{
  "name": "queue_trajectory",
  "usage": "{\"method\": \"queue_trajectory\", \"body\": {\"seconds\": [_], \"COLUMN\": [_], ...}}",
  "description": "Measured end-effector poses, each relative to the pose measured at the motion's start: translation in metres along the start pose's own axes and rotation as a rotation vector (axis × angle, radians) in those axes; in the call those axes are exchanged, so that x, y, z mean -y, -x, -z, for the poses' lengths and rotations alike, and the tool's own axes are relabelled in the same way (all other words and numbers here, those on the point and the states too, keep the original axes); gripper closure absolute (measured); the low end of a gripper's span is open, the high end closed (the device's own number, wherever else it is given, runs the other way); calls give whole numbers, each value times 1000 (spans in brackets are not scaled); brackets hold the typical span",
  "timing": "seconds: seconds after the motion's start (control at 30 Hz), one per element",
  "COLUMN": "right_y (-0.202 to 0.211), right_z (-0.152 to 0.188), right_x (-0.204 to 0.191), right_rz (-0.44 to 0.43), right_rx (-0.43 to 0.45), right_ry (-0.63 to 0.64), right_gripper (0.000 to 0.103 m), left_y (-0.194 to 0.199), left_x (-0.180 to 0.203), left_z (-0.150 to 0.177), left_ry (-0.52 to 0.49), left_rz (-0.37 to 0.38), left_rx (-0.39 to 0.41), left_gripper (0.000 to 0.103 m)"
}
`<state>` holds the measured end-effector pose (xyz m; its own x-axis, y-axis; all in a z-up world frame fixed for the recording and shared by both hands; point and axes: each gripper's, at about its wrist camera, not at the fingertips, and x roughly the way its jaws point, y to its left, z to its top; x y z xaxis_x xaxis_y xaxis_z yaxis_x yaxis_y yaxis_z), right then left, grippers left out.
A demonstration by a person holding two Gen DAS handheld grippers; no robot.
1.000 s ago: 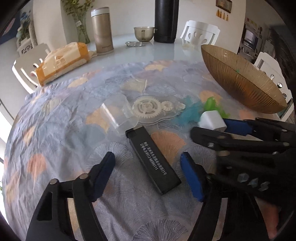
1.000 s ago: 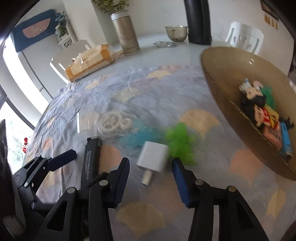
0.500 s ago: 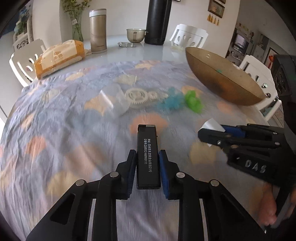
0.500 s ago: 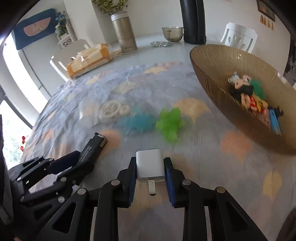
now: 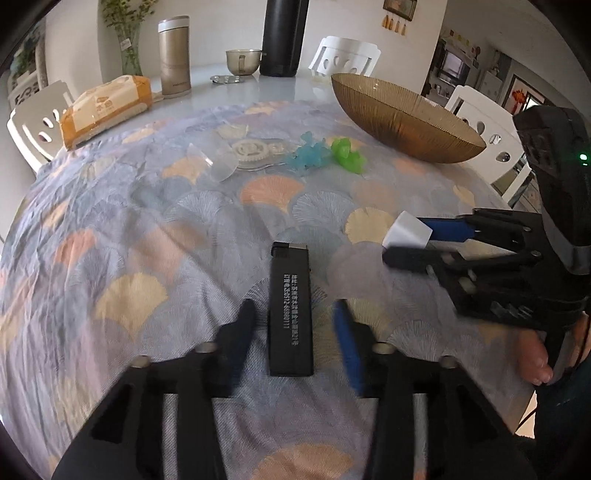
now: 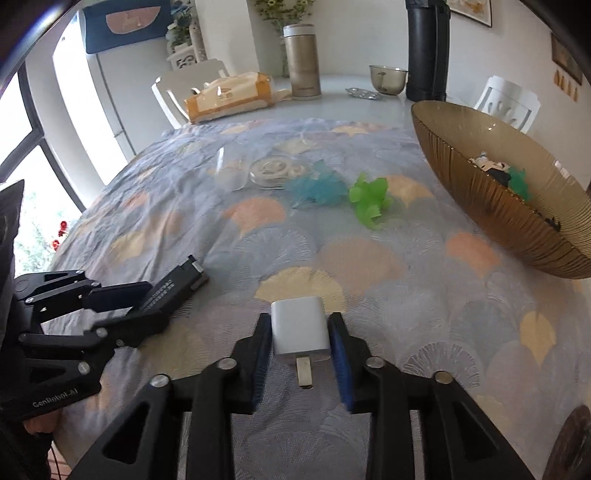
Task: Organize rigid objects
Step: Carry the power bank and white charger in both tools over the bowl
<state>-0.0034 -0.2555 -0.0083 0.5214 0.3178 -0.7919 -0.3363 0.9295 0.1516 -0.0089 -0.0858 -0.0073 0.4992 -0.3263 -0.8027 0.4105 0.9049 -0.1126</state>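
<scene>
A black rectangular device (image 5: 290,306) with white print lies on the patterned cloth between the open jaws of my left gripper (image 5: 293,321), with gaps on both sides. It also shows in the right wrist view (image 6: 173,290). My right gripper (image 6: 300,334) is shut on a white charger plug (image 6: 300,329), also seen in the left wrist view (image 5: 406,230). A clear gear case (image 5: 255,151), blue toy (image 5: 308,155) and green toy (image 5: 347,153) lie further back. The brown bowl (image 6: 480,206) at right holds several small toys.
At the table's far end stand a gold flask (image 5: 173,55), a black flask (image 5: 282,35), a small glass bowl (image 5: 242,61) and an orange tissue pack (image 5: 105,107). White chairs surround the table. A clear cup (image 6: 231,171) lies on the cloth.
My left gripper has opened and released the black device, which now lies on the cloth near the front. My right gripper still holds the white plug, pulled back toward the near edge.
</scene>
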Motion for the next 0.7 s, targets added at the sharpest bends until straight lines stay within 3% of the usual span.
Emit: {"method": "queue_trajectory", "body": {"seconds": [0.03, 0.07, 0.17, 0.23, 0.33, 0.4, 0.43, 0.47, 0.53, 0.57, 0.7], "right_y": [2, 4, 3, 1, -2, -3, -4, -4, -3, -3, -4], "right_z": [1, 2, 2, 2, 1, 1, 1, 1, 2, 2, 2], "right_x": [2, 3, 4, 3, -1, -4, -6, -9, -12, -14, -16], "right_rz": [-7, -6, -12, 44, 76, 111, 128, 150, 153, 155, 171], "right_rx": [1, 5, 3, 6, 3, -1, 0, 7, 16, 19, 24], "right_ry": [-9, -12, -20, -28, -12, 6, 16, 27, 51, 60, 66], "right_gripper": [32, 27, 26, 26, 26, 31, 39, 55, 73, 77, 77], "left_y": [-1, -3, -9, -10, -8, -6, -5, -5, -6, -6, 1], "left_x": [0, 1, 6, 8, 6, 5, 5, 6, 9, 10, 4], "left_z": [0, -1, -4, -5, -5, -4, -3, -3, -3, -3, -3], "left_ry": [-2, -6, -40, -50, -40, -37, -37, -38, -43, -44, -11], "left_rz": [-13, -38, -95, -100, -91, -81, -78, -73, -83, -86, -71], "left_rx": [3, 11, 1, 6, 24, 35, 37, 38, 40, 41, 74], "left_gripper": [37, 33, 34, 37, 57, 76, 80, 82, 82, 82, 82]}}
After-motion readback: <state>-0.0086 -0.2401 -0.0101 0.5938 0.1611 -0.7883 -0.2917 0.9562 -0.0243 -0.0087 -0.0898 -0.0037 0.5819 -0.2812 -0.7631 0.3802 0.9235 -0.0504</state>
